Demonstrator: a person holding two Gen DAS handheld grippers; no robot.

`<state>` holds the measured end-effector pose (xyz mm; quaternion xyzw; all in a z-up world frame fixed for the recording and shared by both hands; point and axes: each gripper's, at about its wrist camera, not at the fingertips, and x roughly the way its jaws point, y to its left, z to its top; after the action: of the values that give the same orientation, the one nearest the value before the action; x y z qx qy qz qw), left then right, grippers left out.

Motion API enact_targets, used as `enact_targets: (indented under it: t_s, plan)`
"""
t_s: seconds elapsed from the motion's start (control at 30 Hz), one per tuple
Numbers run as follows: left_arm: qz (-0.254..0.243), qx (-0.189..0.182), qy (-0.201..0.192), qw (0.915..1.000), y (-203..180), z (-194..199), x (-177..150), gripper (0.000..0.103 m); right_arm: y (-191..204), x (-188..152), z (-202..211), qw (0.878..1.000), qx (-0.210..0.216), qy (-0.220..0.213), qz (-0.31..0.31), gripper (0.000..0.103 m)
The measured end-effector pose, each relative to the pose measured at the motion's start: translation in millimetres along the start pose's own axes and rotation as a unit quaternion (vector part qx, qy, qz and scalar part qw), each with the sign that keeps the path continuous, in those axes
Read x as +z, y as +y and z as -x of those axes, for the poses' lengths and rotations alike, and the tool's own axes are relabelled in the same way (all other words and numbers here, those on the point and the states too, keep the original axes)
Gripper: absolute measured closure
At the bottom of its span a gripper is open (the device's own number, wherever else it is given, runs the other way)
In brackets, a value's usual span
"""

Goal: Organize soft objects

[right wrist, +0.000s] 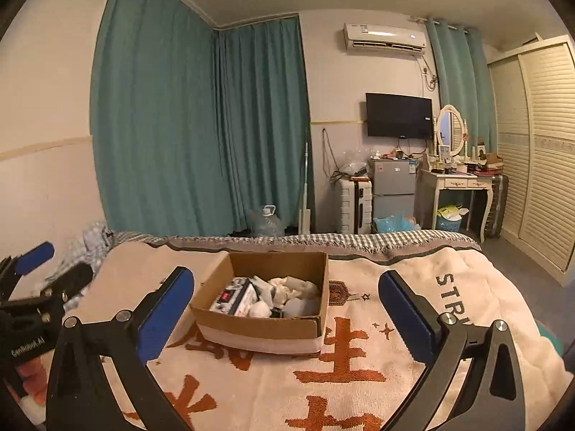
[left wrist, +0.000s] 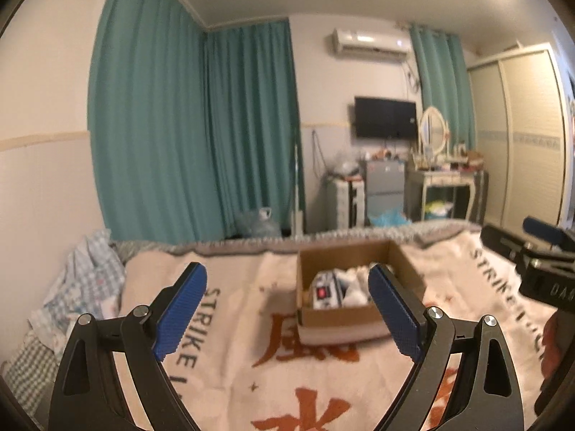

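An open cardboard box point(left wrist: 334, 318) point(right wrist: 230, 318) sits on a cream blanket with orange characters. It holds several soft white items point(right wrist: 294, 287) and a white pouch with a red patch point(right wrist: 233, 298) point(left wrist: 325, 292). My left gripper point(left wrist: 287, 276) is open and empty, held above the blanket just short of the box. My right gripper point(right wrist: 286, 280) is open and empty, its fingers either side of the box from this view, held back from it. Each gripper shows at the edge of the other's view.
The blanket point(right wrist: 359, 370) covers a bed point(right wrist: 323, 240) with a checked sheet. Crumpled patterned cloth point(left wrist: 86, 280) lies at the bed's left edge. Beyond are teal curtains point(right wrist: 201, 125), a small fridge point(right wrist: 393, 186), a dressing table point(right wrist: 456, 186) and a wardrobe point(right wrist: 539, 151).
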<state>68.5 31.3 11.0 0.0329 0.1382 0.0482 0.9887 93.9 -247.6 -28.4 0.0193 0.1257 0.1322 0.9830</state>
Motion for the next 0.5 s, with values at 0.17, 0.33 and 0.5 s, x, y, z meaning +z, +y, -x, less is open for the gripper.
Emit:
enact_targets:
  t_s: [0.17, 0.33, 0.5]
  plan:
    - [0.011, -0.015, 0.028, 0.9994, 0, -14, -15, 0.01, -1, -18, -18, 1.0, -0.001, 0.011, -0.001, 0.0]
    - [0.022, -0.026, 0.042, 0.9986, 2, -23, -22, 0.01, -6, -27, -26, 1.0, -0.002, 0.023, -0.01, 0.0]
    - [0.023, -0.03, 0.045, 0.9982, 1, -25, -23, 0.01, -4, -28, -26, 1.0, -0.007, 0.026, -0.002, 0.0]
